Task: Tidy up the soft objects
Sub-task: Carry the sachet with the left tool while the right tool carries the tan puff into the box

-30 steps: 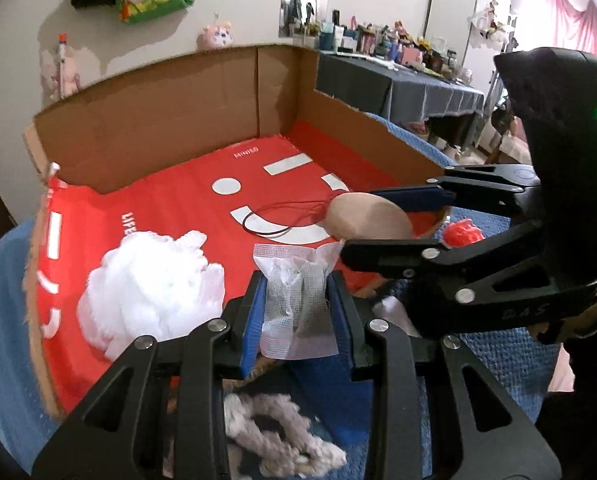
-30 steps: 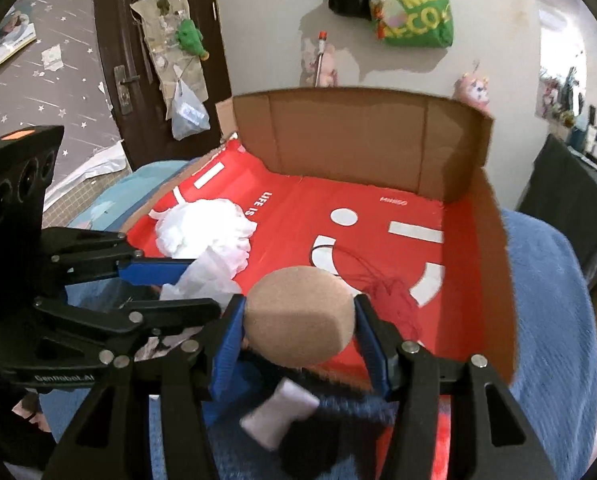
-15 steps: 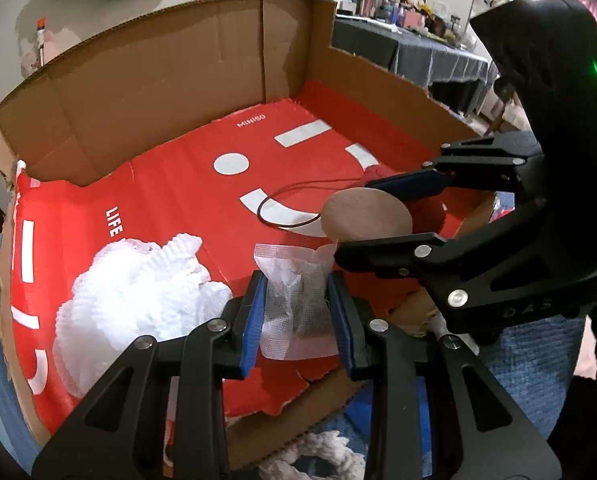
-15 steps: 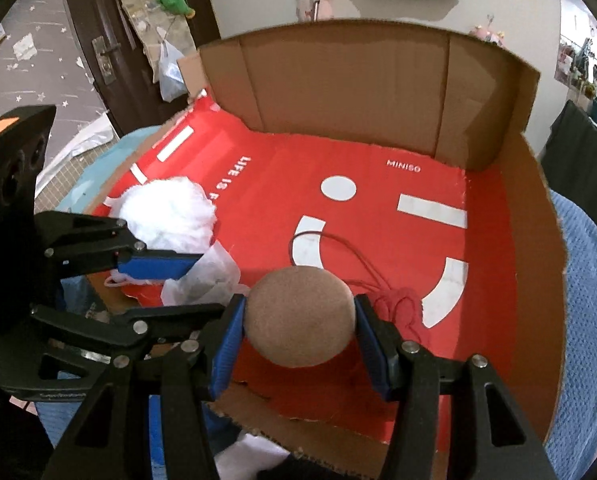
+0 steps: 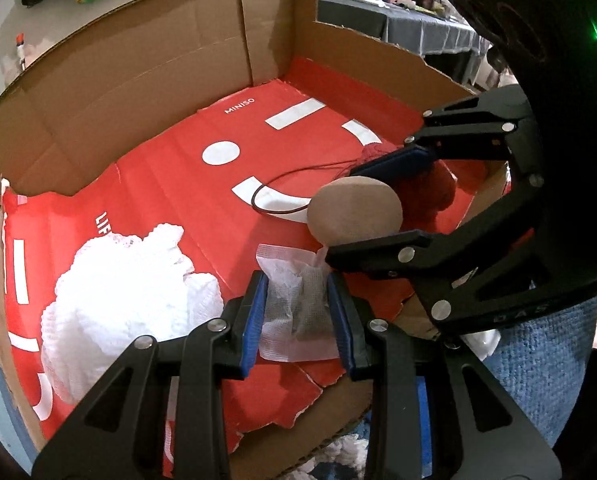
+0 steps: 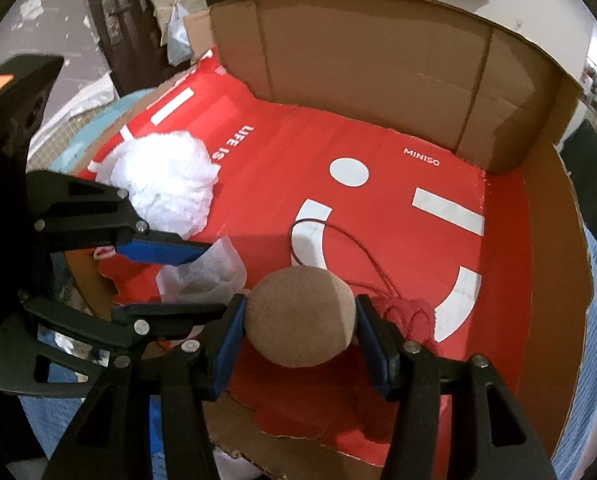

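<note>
Right wrist view: right hand-held gripper (image 6: pixel 298 330) pinches the brown sponge ball (image 6: pixel 300 316) over the cardboard box (image 6: pixel 378 60); released here, it could snag the red yarn (image 6: pixel 408 314), seemingly just beside. Left hand-held gripper (image 5: pixel 298 312) pinches a mesh sachet (image 5: pixel 296 308).

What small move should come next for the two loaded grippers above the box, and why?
Probably open both and drop the loads: the left gripper grips a mesh sachet and the right gripper a tan sponge, both low over the red box floor.
</note>
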Available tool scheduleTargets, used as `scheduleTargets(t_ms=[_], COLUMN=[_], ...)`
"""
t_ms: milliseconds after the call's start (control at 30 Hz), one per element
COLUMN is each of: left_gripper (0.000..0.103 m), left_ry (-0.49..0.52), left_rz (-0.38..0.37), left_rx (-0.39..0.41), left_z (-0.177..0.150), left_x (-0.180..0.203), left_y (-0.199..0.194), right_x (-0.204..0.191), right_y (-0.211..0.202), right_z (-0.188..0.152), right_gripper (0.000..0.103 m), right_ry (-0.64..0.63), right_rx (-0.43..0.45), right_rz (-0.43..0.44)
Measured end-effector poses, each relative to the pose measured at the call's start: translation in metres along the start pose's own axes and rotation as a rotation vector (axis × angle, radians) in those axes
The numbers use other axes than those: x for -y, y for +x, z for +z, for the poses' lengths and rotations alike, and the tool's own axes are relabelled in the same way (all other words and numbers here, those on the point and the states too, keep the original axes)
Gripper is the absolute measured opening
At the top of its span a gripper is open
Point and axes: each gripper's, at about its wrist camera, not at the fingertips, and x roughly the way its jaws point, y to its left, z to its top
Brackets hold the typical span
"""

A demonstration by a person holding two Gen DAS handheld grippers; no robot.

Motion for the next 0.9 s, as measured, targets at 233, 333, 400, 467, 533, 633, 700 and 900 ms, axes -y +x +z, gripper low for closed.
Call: scheduleTargets(t_ms=[233, 333, 400, 467, 533, 633, 700, 900], left_gripper=[0.029, 0.03, 0.03, 0.03, 0.03, 0.03, 0.031, 0.032], left_ry=[0.008, 0.009, 0.01, 0.011, 0.011, 0.013, 0.013, 0.014], left_rz=[0.001, 0.001, 0.001, 0.001, 0.001, 0.001, 0.001, -0.003], left_rx=[-0.011, -0.012, -0.01, -0.009, -0.008, -0.005, -0.005, -0.004], left_z=[0.0011, 0.0011, 0.0019, 0.0016, 0.0016, 0.0012, 0.0011, 0.0003], left_x=[0.0004, 0.0005, 0.0008, 0.0009, 0.0009, 0.0009, 0.0009, 0.0006], left_y=[0.0028, 0.0029, 0.0041, 0.004, 0.004, 0.0039, 0.0038, 0.003], right_x=[-0.0023, -0.0026, -0.003, -0.0032, -0.0045, -0.0049, -0.0049, -0.0044], right_y=[0.0043, 0.0051, 0.0051, 0.0055, 0.006, 0.0073, 0.0076, 0.0083], right_z=[0.0009, 0.001, 0.0006, 0.0004, 0.0004, 0.0012, 0.001, 0.0007], right_gripper=[0.058, 0.058, 0.058, 0.058, 0.058, 0.058, 0.059, 0.06], right_ry=[-0.022, -0.024, -0.024, -0.024, -0.026, -0.024, -0.022, -0.022], right_rx=[-0.025, -0.027, -0.029, -0.031, -0.032, -0.032, -0.033, -0.033], right_rz=[-0.01, -0.011, -0.01, -0.01, -0.012, -0.01, -0.008, -0.009])
